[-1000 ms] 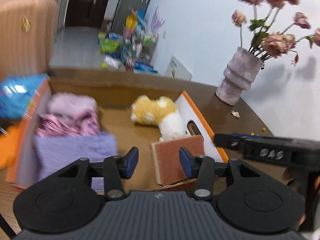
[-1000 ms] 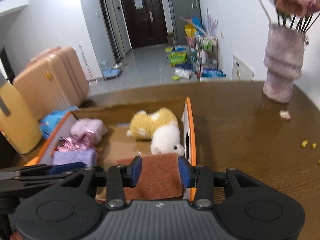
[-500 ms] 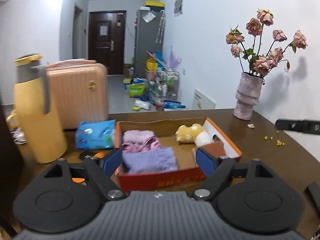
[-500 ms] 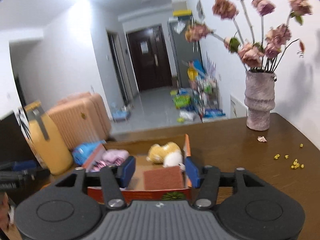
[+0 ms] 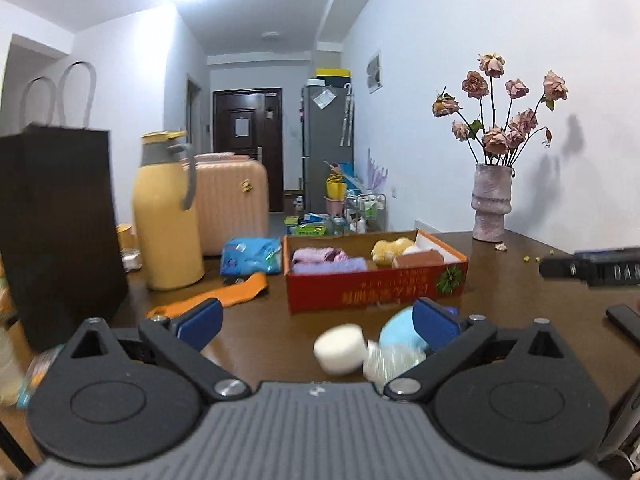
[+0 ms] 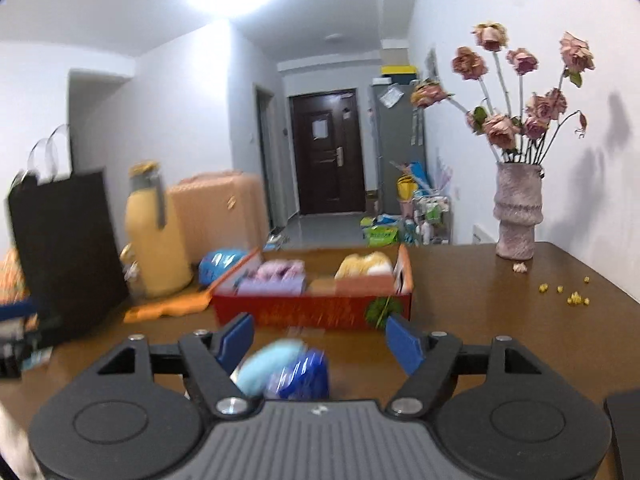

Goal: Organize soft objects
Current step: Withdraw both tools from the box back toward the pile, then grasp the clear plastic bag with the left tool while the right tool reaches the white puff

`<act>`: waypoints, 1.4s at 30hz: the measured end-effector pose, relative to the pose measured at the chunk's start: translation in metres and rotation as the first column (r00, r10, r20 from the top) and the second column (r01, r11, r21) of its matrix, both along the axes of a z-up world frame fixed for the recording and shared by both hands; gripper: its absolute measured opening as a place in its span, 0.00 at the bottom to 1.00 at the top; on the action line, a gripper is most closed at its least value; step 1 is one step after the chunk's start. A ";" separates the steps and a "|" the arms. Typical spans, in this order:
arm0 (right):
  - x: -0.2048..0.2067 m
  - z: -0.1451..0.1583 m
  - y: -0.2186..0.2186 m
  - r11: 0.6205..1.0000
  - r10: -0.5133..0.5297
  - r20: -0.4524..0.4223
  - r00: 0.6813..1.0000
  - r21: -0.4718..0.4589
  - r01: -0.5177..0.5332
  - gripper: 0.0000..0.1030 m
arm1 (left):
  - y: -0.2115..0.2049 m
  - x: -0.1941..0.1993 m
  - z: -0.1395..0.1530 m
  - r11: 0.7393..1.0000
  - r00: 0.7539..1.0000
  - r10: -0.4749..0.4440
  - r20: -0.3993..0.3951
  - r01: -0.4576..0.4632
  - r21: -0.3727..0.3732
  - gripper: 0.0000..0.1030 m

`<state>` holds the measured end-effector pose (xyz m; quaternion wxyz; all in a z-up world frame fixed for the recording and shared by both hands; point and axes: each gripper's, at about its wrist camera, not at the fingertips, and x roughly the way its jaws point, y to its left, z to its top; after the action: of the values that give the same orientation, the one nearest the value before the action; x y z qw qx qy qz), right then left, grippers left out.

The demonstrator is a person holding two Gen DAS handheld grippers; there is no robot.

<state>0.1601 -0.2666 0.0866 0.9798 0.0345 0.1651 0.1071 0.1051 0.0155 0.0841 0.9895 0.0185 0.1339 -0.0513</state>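
Observation:
A red cardboard box (image 5: 376, 286) (image 6: 312, 312) on the brown table holds a purple towel (image 5: 328, 266), a pink cloth (image 5: 318, 255), a yellow-white plush (image 5: 394, 248) and a brown sponge (image 5: 420, 258). My left gripper (image 5: 316, 322) is open and empty, well back from the box. Just in front of it lie a white foam cylinder (image 5: 340, 346), a light blue soft object (image 5: 400, 334) and a clear-wrapped item (image 5: 390, 362). My right gripper (image 6: 318, 338) is open and empty above the light blue object (image 6: 266, 364) and a blue wrapped pack (image 6: 304, 374).
A yellow thermos (image 5: 168, 212), a black paper bag (image 5: 56, 220), a blue wipes pack (image 5: 250, 256) and an orange strap (image 5: 224, 296) are left of the box. A vase of dried roses (image 5: 490, 204) stands at the back right. The right gripper's body (image 5: 592, 270) shows at the right edge.
Both grippers have pulled back and up from the box and opened wide. The brown sponge stays inside the box. The loose soft objects near the front have come into view.

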 end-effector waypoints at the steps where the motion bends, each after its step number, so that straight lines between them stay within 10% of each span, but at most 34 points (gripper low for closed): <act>1: -0.012 -0.007 0.003 1.000 0.005 -0.005 1.000 -0.001 -0.005 0.71 | 0.003 -0.009 -0.004 1.000 1.000 0.007 -0.005 -0.007 -0.014 1.00; 12: -0.076 -0.056 0.018 0.998 0.054 -0.089 0.995 0.028 -0.052 0.74 | -0.004 -0.024 -0.041 0.998 0.993 -0.020 -0.116 0.013 -0.064 1.00; 29: 0.010 -0.073 0.004 0.998 -0.003 -0.165 0.986 0.068 0.014 0.66 | -0.045 0.086 -0.075 0.994 0.964 -0.077 -0.253 0.056 -0.090 0.96; 42: 0.081 -0.059 0.035 0.995 0.091 -0.128 0.988 0.048 -0.085 0.42 | -0.035 0.132 -0.093 0.982 0.924 -0.170 -0.342 0.127 -0.143 0.29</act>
<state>0.2413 -0.2318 0.0276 0.9603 0.0548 0.2279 0.1511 0.2368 -0.0191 -0.0089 0.9421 -0.0394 0.3039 -0.1364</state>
